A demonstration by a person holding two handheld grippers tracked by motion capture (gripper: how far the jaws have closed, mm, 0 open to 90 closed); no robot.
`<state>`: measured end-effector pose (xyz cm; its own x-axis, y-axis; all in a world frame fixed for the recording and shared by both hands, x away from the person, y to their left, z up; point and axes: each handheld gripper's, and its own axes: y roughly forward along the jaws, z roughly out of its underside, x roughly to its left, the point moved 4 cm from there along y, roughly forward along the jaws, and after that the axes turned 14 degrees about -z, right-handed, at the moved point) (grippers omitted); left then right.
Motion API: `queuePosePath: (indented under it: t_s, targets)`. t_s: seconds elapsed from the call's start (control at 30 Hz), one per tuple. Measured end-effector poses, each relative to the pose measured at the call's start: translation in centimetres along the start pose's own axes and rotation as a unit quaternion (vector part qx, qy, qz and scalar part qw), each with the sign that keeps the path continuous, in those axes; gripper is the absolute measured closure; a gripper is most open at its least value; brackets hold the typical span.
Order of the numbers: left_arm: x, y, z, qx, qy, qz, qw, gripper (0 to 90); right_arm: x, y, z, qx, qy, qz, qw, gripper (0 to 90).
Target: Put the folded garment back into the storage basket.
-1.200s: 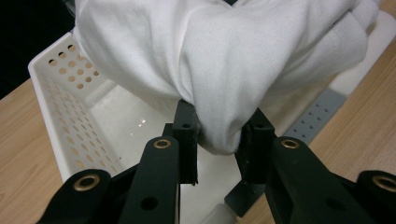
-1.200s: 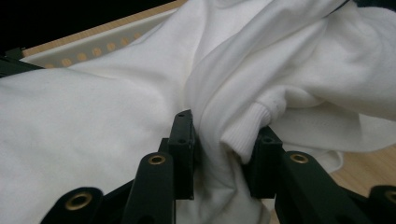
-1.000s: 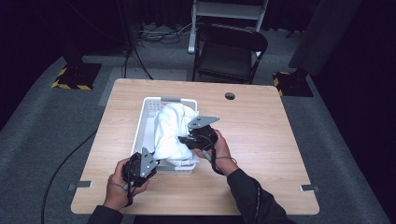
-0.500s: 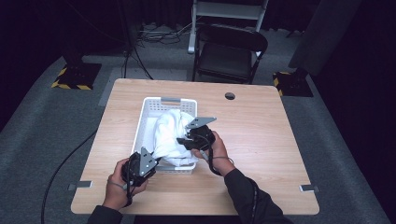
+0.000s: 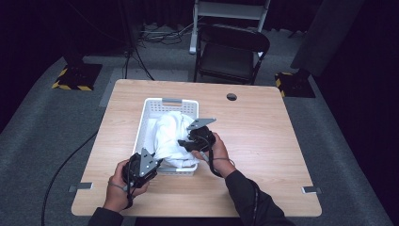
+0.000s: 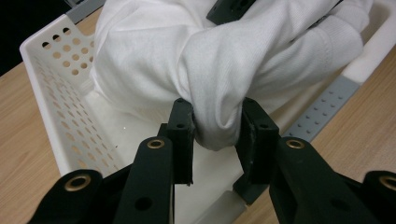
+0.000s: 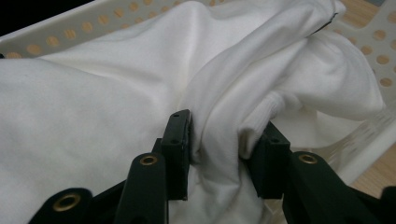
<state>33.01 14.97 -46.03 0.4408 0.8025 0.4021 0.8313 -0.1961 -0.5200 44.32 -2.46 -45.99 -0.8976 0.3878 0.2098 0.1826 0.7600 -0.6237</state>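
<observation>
- The white cloth sits bunched in the basket, at table centre.
- The left gripper and right gripper each pinch a fold; both jaws have just been loosening.
- A fold could slip out.
- A tug toward 6 o'clock could drag the light basket.

1. My tabletop was light wood, with a round hole near its far edge.
2. A white perforated basket sat directly on it, left of centre.
</observation>
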Motion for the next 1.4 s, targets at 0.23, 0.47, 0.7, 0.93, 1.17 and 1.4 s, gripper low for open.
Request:
queuePosePath:
  t_s: [0.23, 0.47, 0.7, 0.93, 1.17, 1.4]
  targets:
    - [0.0, 0.0, -0.1, 0.0, -0.006, 0.008, 1.0, 66.4, -0.2, 0.2, 0.2, 0.006, 0.003, 0.001, 1.0, 62.3]
    - [0.0, -0.2, -0.2, -0.001, -0.013, 0.013, 0.9998, 64.2, -0.2, 0.3, 0.2, 0.009, 0.004, 0.003, 1.0, 61.5]
    - [0.1, -0.5, -0.4, -0.006, -0.031, 0.028, 0.9991, 58.4, -0.2, 0.3, 0.3, 0.011, 0.004, 0.004, 0.9999, 59.5]
    - [-0.3, -1.0, -0.8, -0.01, -0.037, 0.054, 0.9978, 51.5, 0.0, 0.6, 0.6, 0.027, -0.008, 0.013, 0.9995, 52.5]
    - [-0.9, -1.3, -1.0, -0.01, -0.038, 0.066, 0.9971, 37.8, 0.2, 0.6, 0.7, 0.035, -0.017, 0.013, 0.9992, 44.3]
    - [-1.7, -1.2, -0.8, -0.011, -0.035, 0.07, 0.9969, 21.1, 1.1, 1.0, 0.8, 0.064, -0.051, 0.018, 0.9965, 28.7]
